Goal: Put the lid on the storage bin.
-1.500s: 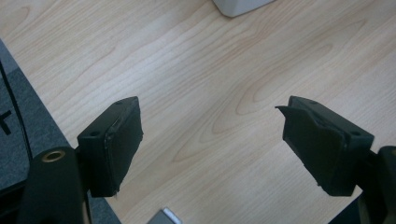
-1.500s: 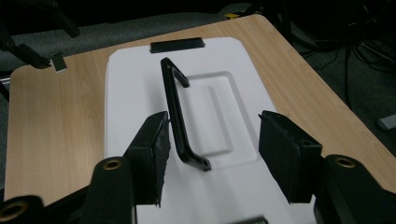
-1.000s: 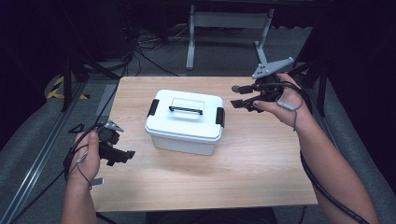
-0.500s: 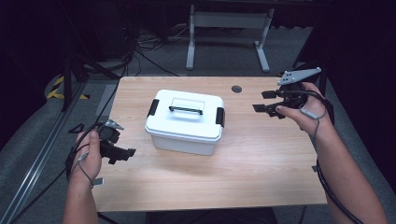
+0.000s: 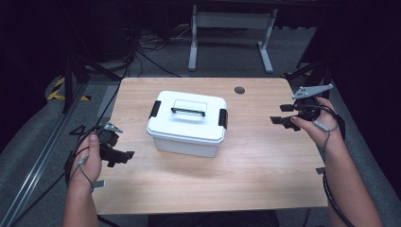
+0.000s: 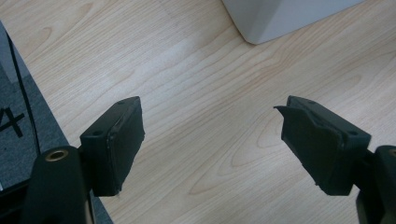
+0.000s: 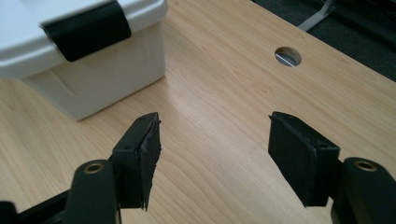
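A white lidded box (image 5: pixel 187 130) with a black handle (image 5: pixel 188 111) and a black latch (image 5: pixel 222 118) at each end stands in the middle of the wooden table (image 5: pixel 265 161). My left gripper (image 5: pixel 124 156) rests low at the table's left edge, open, with bare wood between its jaws (image 6: pixel 210 140); the box's corner (image 6: pixel 280 18) lies ahead of it. My right gripper (image 5: pixel 279 114) hovers near the right edge and points left at the box. Its jaws (image 7: pixel 215 144) have just been opening and stand wide with nothing between them. The box's latch (image 7: pixel 86 30) shows ahead, to its left.
A round cable hole (image 5: pixel 239 90) is in the table's far side, also seen as the hole (image 7: pixel 288 56) in the right gripper view. Beyond the table stand a metal frame's legs (image 5: pixel 231 28) and floor cables (image 5: pixel 146 52). Bare wood surrounds the box.
My right hand has moved to the right and down, away from the box toward the table's right edge. The left hand and the box have stayed put.
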Tool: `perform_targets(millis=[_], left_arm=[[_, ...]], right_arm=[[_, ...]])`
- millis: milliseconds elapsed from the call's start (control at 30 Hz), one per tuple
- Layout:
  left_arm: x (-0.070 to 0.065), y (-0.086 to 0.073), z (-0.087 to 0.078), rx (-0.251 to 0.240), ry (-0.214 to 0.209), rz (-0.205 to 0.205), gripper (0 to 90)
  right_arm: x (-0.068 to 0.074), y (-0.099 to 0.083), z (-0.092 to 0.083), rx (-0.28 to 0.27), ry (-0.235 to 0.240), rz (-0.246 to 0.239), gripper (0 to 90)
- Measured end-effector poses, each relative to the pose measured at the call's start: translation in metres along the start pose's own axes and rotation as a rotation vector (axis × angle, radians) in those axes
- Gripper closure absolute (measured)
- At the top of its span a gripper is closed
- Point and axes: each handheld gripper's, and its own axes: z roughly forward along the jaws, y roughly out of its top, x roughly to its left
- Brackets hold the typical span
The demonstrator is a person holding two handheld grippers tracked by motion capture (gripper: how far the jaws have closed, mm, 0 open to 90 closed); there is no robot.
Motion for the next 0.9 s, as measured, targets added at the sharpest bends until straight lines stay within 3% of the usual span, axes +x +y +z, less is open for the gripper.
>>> perform_targets(millis=[167, 200, 233, 267, 300, 433, 667, 900], left_arm=[[0.000, -0.001, 0.000, -0.006, 0.001, 0.032, 21.7], [0.000, -0.001, 0.001, -0.008, 0.000, 0.040, 21.4], [0.000, -0.001, 0.001, -0.008, 0.000, 0.040, 21.1], [0.000, 0.000, 0.002, -0.010, 0.002, 0.043, 21.1], [-0.002, 0.000, 0.003, -0.007, 0.003, 0.033, 21.1], [-0.002, 0.000, 0.005, 0.000, -0.012, 0.038, 18.5], [-0.001, 0.000, 0.007, 0.007, -0.021, 0.032, 19.0], [0.000, -0.001, 0.011, 0.026, -0.029, 0.026, 18.9]], right_arm=[[-0.009, -0.032, 0.013, -0.063, 0.028, 0.080, 35.9], [-0.011, -0.036, 0.020, -0.028, 0.033, 0.088, 34.9], [-0.011, -0.036, 0.020, -0.028, 0.033, 0.088, 34.9], [-0.012, -0.041, 0.026, 0.021, 0.030, 0.069, 35.2], [-0.013, -0.044, 0.029, 0.034, 0.023, 0.062, 35.1], [-0.015, -0.055, 0.042, 0.062, 0.030, 0.100, 33.9], [-0.016, -0.070, 0.061, 0.134, 0.028, 0.113, 32.7], [-0.017, -0.080, 0.071, 0.163, 0.034, 0.136, 31.9]])
